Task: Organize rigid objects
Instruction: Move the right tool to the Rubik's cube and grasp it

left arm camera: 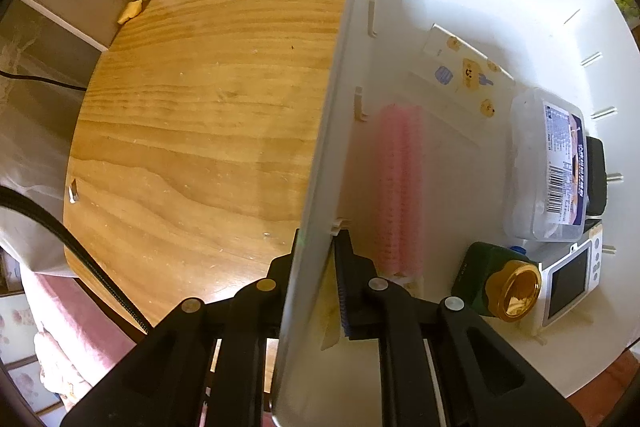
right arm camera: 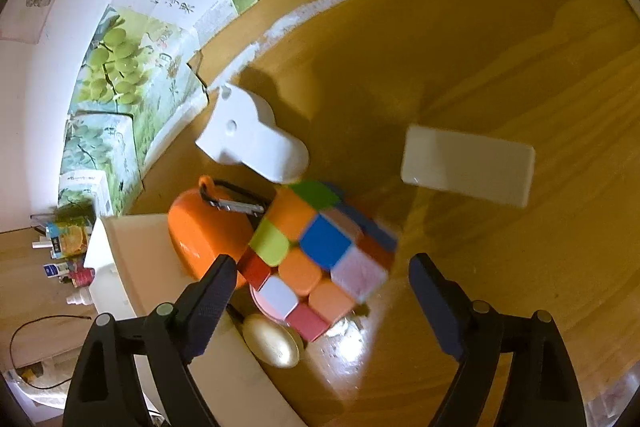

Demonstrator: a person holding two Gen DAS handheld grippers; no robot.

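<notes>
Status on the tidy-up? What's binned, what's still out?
Binned: pink roller, clear box, green bottle. Left tongs clamp the bin wall. Right tongs are open over the cube. Still out: cube, orange case, white block.

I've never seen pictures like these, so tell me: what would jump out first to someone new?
The bright puzzle cube grabs the eye, lying on the wooden table between the wide-open fingers of the right gripper, with an orange case beside it. In the other view the left gripper pinches the wall of a white bin, which holds a pink roller, a green bottle with a gold cap and a clear box.
</notes>
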